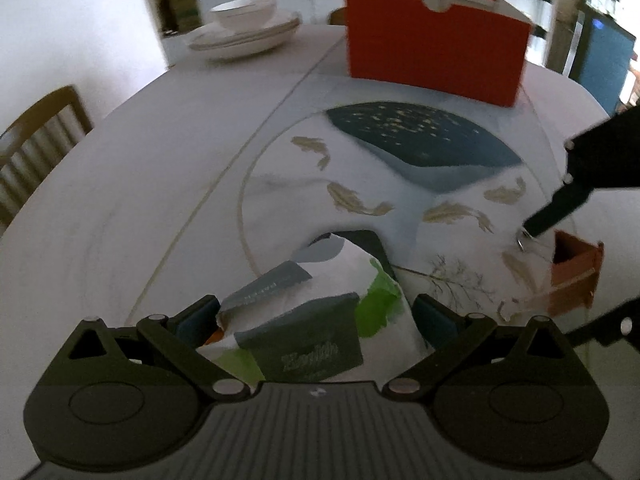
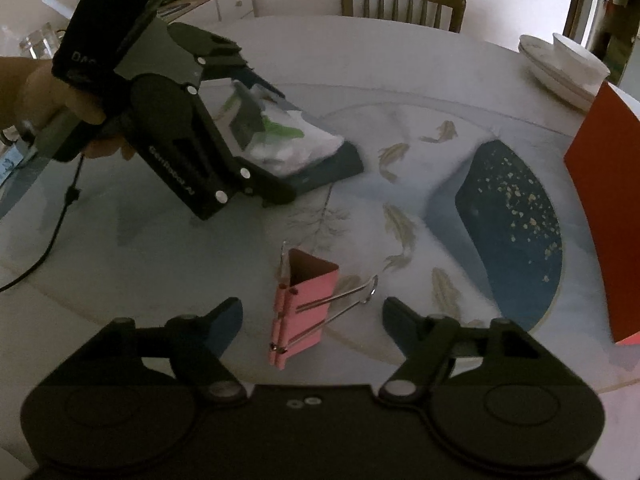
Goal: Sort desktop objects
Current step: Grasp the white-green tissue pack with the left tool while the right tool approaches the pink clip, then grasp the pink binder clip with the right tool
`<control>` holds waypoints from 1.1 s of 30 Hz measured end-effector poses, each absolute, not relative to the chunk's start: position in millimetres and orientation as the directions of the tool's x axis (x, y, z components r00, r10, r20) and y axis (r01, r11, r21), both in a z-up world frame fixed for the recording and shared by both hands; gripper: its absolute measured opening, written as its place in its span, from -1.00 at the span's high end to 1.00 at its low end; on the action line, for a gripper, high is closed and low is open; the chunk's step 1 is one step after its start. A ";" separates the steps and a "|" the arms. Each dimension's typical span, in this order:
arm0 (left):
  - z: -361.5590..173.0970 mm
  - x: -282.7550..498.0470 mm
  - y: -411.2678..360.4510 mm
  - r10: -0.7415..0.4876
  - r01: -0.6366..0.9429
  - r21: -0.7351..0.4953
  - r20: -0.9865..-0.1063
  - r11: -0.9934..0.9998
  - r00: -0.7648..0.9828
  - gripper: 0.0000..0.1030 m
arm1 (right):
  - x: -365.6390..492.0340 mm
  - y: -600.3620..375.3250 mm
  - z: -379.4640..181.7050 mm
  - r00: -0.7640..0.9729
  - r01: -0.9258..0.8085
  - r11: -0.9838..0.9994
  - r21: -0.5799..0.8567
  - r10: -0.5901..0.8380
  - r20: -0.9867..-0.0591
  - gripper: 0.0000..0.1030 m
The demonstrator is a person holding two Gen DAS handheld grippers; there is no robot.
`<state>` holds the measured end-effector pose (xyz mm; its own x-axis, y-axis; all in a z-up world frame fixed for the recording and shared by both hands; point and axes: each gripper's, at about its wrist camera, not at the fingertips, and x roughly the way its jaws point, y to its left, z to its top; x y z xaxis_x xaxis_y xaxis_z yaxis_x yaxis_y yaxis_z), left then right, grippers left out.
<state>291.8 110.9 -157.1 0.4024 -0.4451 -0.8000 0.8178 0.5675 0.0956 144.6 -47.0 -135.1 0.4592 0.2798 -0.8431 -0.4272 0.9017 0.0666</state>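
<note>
White and green, the tissue pack [image 1: 320, 320] fills the gap of the left tongs [image 1: 316, 312] in the left wrist view; both pads touch its sides, so it is pinched. Beyond the tips lies open table [image 1: 140, 200], then a red box [image 1: 436, 48] well ahead and stacked dishes [image 1: 244, 28] ahead to the left. The right tongs' finger [image 1: 560, 208] reaches in from the right, over a clip [image 1: 576, 276].

In the right wrist view, the pink clip [image 2: 304, 308] lies between the fingers of the right tongs [image 2: 312, 312], which stand spread, pads clear of it on both sides. The left tongs [image 2: 280, 128] hold the pack [image 2: 288, 140] ahead to the left. Bare table surrounds the clip; the box [image 2: 604, 216] stands at far right.
</note>
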 end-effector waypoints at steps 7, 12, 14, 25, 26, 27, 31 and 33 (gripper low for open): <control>-158.3 287.1 111.1 -0.417 0.742 0.075 -0.787 0.667 0.455 -0.83 | 146.5 -50.3 -135.2 0.487 -0.418 0.908 0.037 0.258 -0.834 -0.25; -155.5 280.7 113.1 -0.381 0.678 0.079 -0.777 0.731 0.501 -0.68 | 147.9 -55.7 -134.0 0.499 -0.404 0.914 0.033 0.250 -0.829 -0.02; -154.6 276.1 112.0 -0.366 0.656 0.085 -0.773 0.750 0.518 -0.62 | 148.1 -57.6 -133.5 0.501 -0.401 0.916 0.032 0.248 -0.829 0.09; -143.0 244.0 99.0 -0.330 0.568 0.067 -0.756 0.820 0.566 -0.16 | 144.5 -78.3 -125.1 0.524 -0.382 0.923 0.047 0.258 -0.812 0.37; -142.2 240.9 96.7 -0.329 0.563 0.063 -0.755 0.824 0.567 -0.14 | 144.3 -80.8 -123.9 0.524 -0.381 0.923 0.050 0.260 -0.811 0.40; -141.4 238.3 93.9 -0.328 0.557 0.060 -0.755 0.828 0.568 -0.12 | 144.5 -83.8 -123.4 0.523 -0.376 0.925 0.052 0.258 -0.812 0.43; -136.1 227.2 85.8 -0.338 0.529 0.017 -0.752 0.848 0.566 -0.07 | 143.4 -96.2 -121.9 0.527 -0.359 0.931 0.061 0.256 -0.810 0.48; -133.9 221.3 80.0 -0.338 0.520 0.006 -0.753 0.854 0.565 -0.06 | 142.0 -103.5 -119.7 0.536 -0.351 0.934 0.067 0.259 -0.804 0.49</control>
<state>221.3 80.0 -133.9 0.5648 -0.3385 -0.7526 0.5200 0.8541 0.0061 142.0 -103.5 -119.7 0.5358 0.2586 -0.8038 -0.3510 0.9340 0.0666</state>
